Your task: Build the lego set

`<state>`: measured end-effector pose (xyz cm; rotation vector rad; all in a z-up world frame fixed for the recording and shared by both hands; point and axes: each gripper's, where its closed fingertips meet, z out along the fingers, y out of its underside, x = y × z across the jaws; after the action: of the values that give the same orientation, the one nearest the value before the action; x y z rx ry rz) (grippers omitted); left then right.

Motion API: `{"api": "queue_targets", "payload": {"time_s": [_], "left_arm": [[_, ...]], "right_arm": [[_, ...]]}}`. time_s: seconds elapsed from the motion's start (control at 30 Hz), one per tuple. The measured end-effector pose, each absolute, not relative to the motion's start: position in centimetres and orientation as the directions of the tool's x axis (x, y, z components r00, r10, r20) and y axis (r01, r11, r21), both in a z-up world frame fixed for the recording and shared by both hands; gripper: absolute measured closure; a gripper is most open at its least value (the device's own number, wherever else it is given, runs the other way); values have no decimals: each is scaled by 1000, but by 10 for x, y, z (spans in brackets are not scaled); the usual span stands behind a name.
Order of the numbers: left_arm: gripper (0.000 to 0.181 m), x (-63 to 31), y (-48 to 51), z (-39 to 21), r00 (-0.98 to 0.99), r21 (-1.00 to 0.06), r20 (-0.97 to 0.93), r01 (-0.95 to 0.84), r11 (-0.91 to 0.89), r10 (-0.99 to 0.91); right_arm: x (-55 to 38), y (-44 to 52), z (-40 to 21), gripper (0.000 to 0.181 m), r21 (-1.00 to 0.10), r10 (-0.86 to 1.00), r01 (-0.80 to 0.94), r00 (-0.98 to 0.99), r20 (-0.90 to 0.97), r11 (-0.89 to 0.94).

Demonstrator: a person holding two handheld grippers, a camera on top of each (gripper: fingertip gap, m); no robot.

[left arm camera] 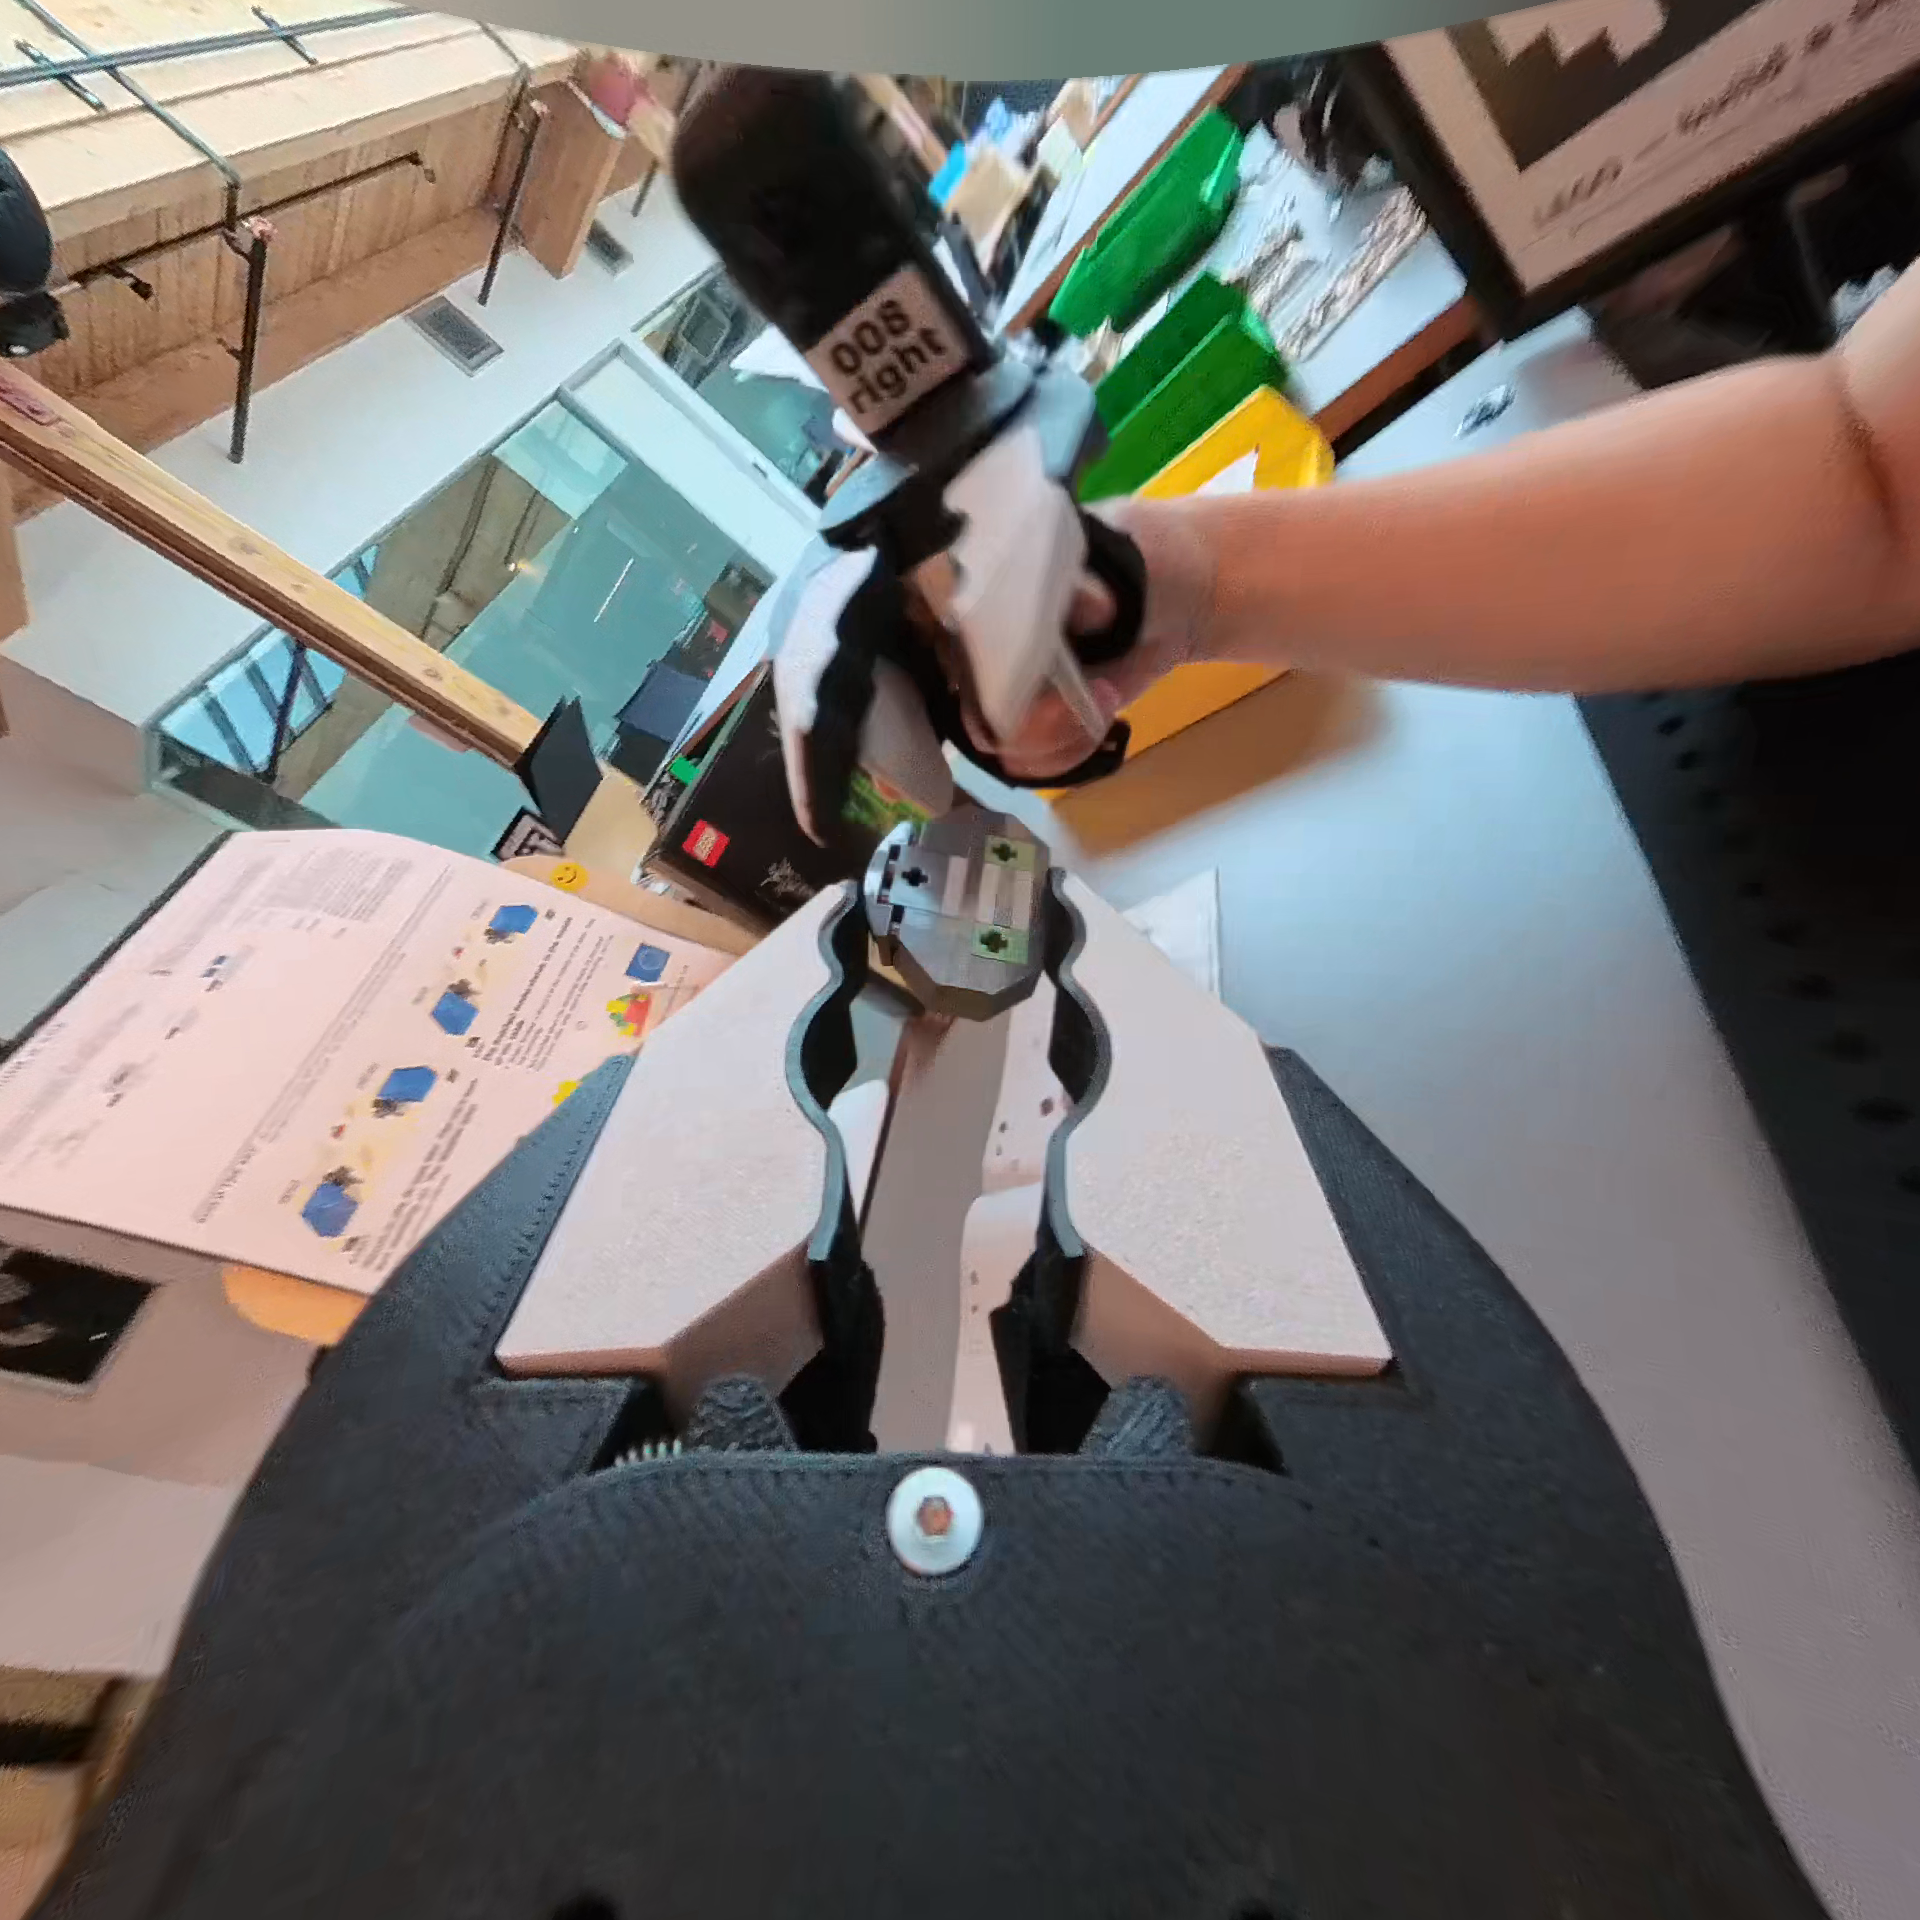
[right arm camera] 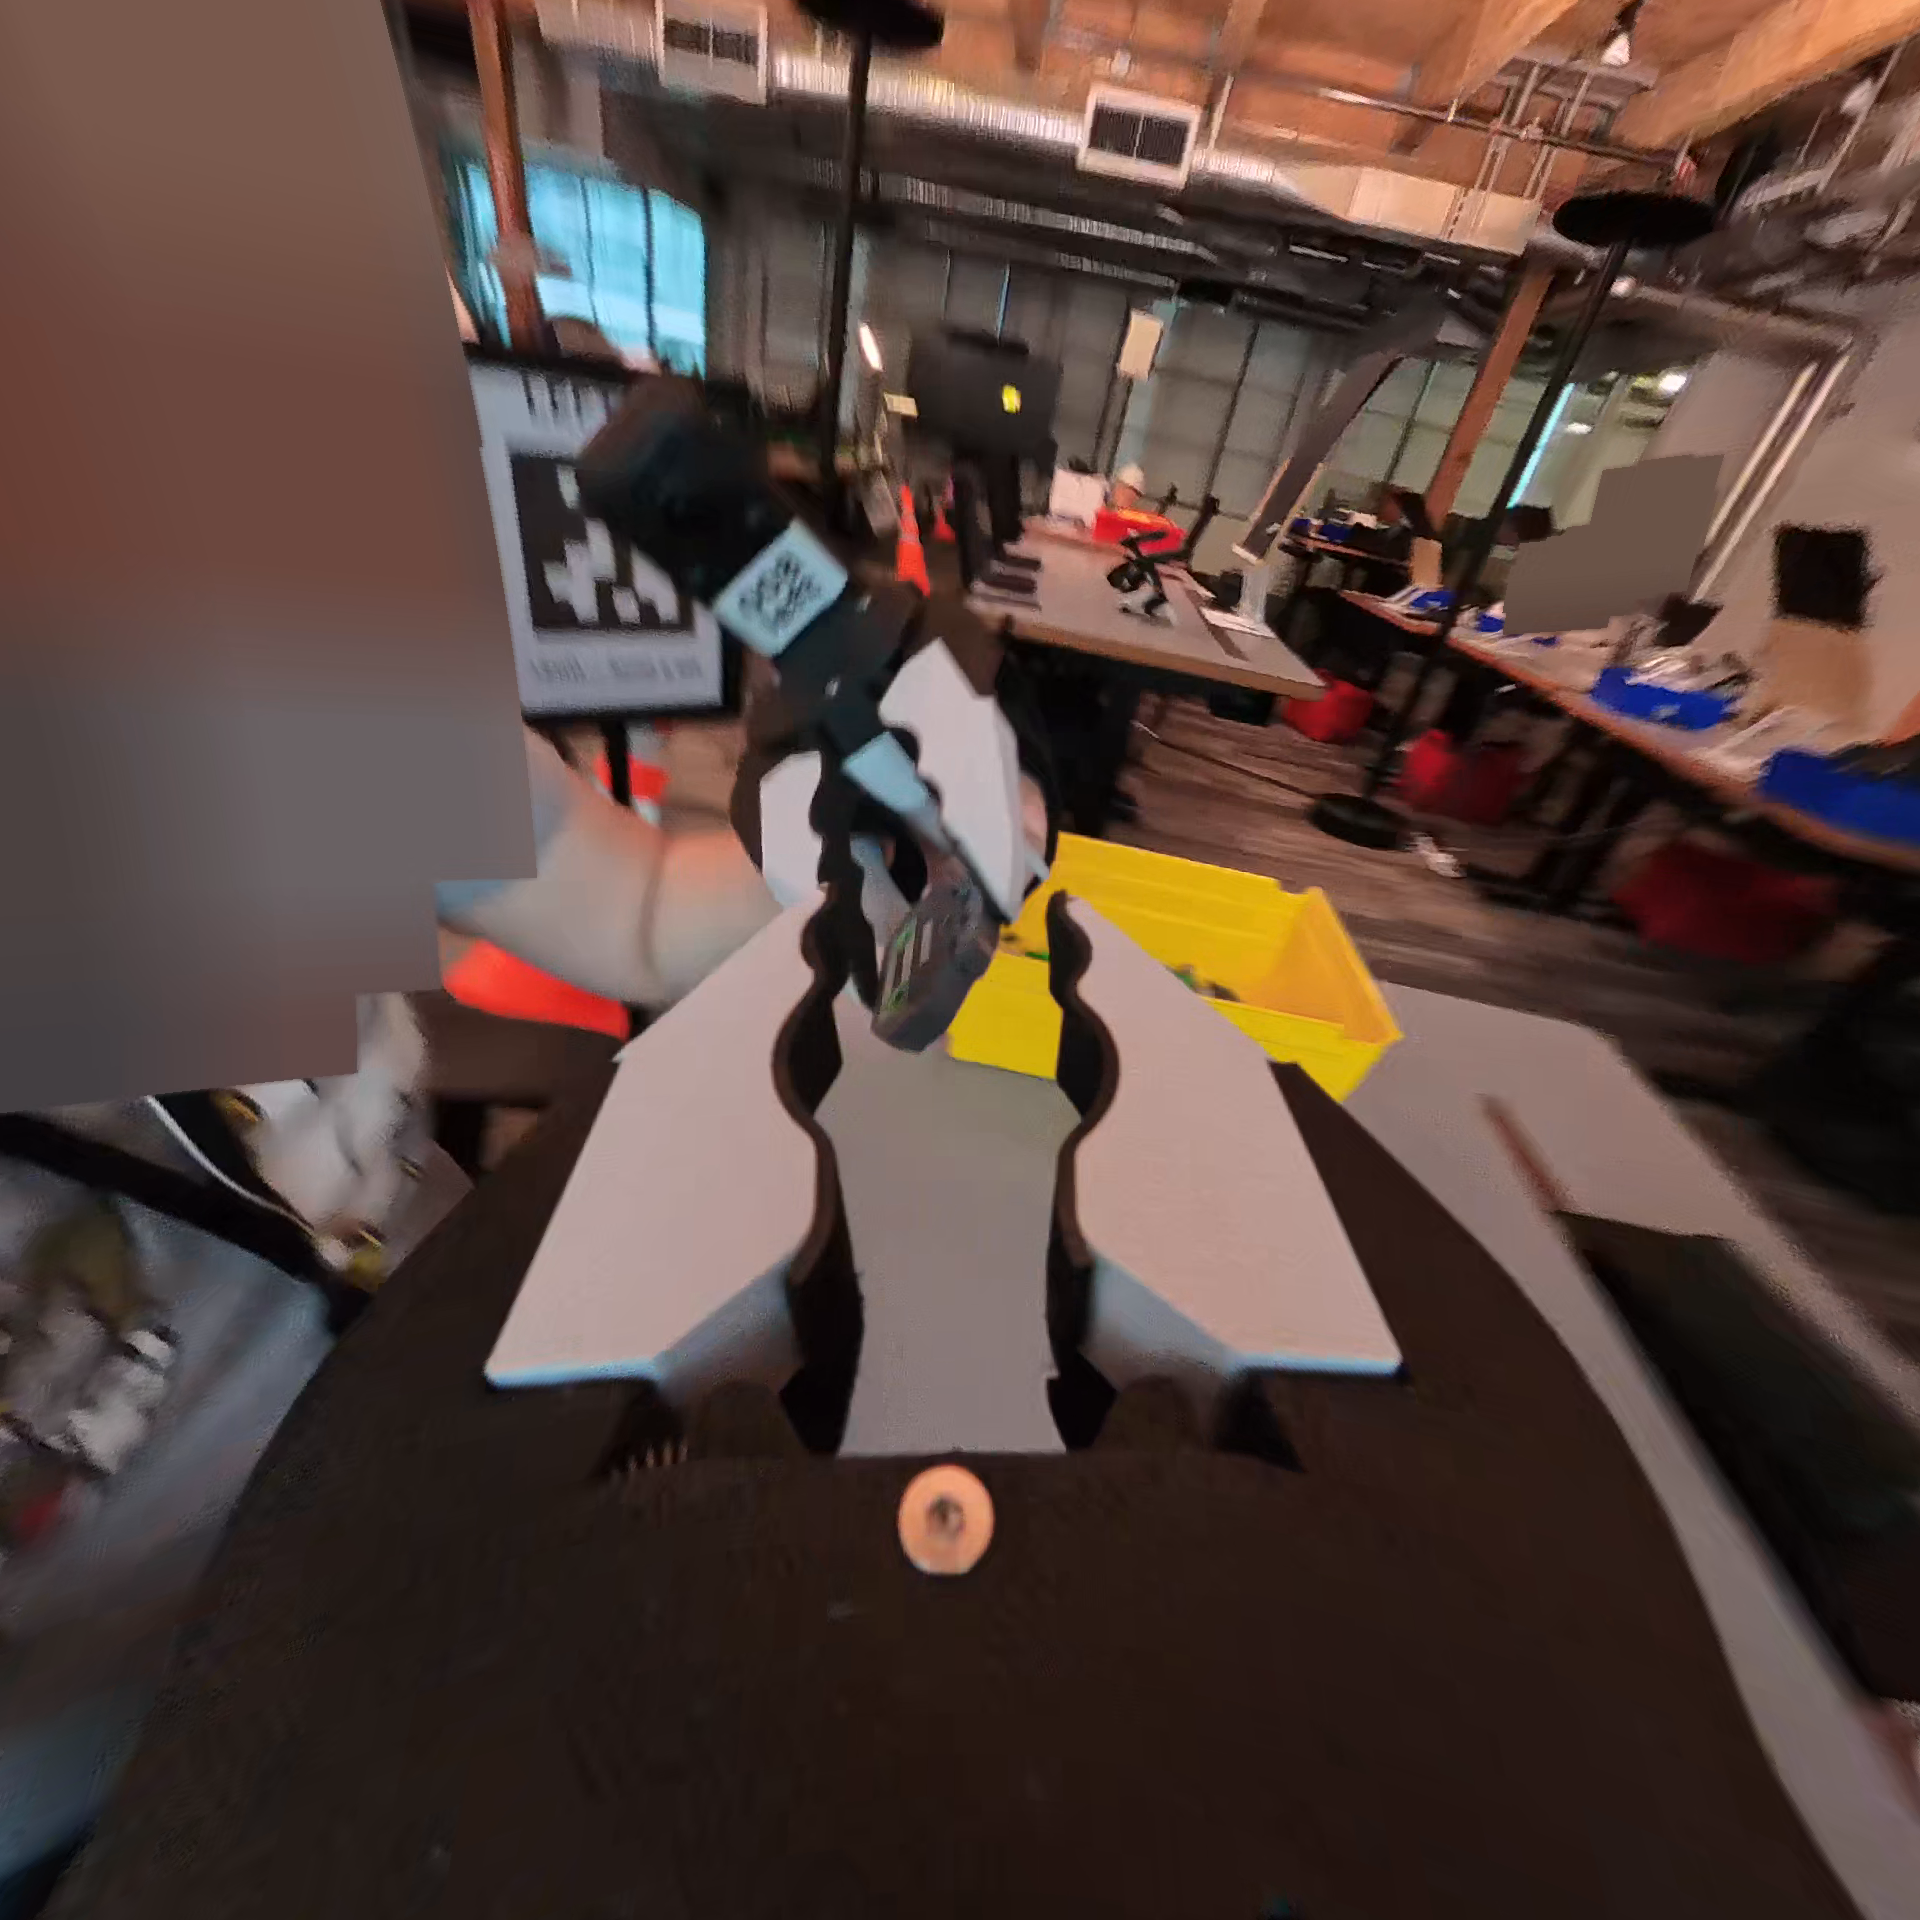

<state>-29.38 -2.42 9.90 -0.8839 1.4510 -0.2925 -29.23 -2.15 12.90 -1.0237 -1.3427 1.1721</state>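
My left gripper [left arm camera: 951, 920] is shut on a small grey lego assembly [left arm camera: 961, 914] with green pieces and holds it up off the white table [left arm camera: 1403, 935]. My right gripper [left arm camera: 925, 779], held by a hand, points down at the assembly from just beyond it. In the right wrist view my right gripper [right arm camera: 945, 920] is open and empty. The assembly [right arm camera: 930, 971] hangs just ahead of its tips, nearer the left one, gripped by the left gripper's white fingers [right arm camera: 956, 758].
An open instruction booklet [left arm camera: 312, 1039] lies at the left, with a black lego box [left arm camera: 748, 831] behind it. A yellow bin [right arm camera: 1226, 977] of parts stands beyond the grippers and green bins [left arm camera: 1174, 343] farther back. A black perforated mat [left arm camera: 1787, 935] lies at the right. Only a small space, under 4 cm, lies between the two pairs of fingers.
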Motion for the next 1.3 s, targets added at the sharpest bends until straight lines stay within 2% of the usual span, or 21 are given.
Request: {"api": "queue_targets", "payload": {"time_s": [0.1,0.2,0.27,0.37,0.43,0.53,0.6,0.8,0.9,1.0,1.07,1.3], "left_arm": [[150,-292,-25,95,142,-646,-752,-352,678,-643],[149,-293,-21,93,146,-614,-778,-382,691,-611],[150,-293,-20,92,147,-603,-786,-395,693,-600],[150,-294,-13,89,157,-579,-803,-435,689,-575],[150,-296,-8,88,173,-578,-804,-450,680,-569],[150,-297,-6,87,177,-586,-798,-452,673,-576],[150,-297,-5,87,182,-584,-800,-453,674,-571],[150,-294,-1,88,188,-563,-816,-473,677,-547],[150,-294,-3,93,201,-549,-830,-464,695,-521],[149,-293,-5,99,209,-531,-844,-462,710,-494],[149,-293,-5,98,202,-518,-851,-469,716,-484],[149,-294,-4,100,225,-489,-871,-474,732,-437]], "right_arm": [[-293,-5,121,147,-991,985,32,-114,-129,-127],[-302,-10,100,149,-904,885,166,-197,-421,-393],[-308,-16,98,156,-854,810,198,-272,-519,-481],[-316,-9,97,171,-856,815,169,-263,-516,-488],[-318,-5,97,175,-881,847,143,-241,-474,-452],[-320,-4,94,167,-889,864,153,-213,-456,-432],[-319,-3,94,171,-879,853,151,-217,-475,-451],[-315,-3,97,155,-870,834,146,-246,-494,-472],[-313,8,94,146,-899,886,132,-159,-435,-417],[-311,-3,99,156,-916,891,130,-215,-401,-381],[-314,-4,97,172,-920,896,144,-212,-390,-366],[-315,-2,99,172,-942,926,124,-183,-330,-311]]}}
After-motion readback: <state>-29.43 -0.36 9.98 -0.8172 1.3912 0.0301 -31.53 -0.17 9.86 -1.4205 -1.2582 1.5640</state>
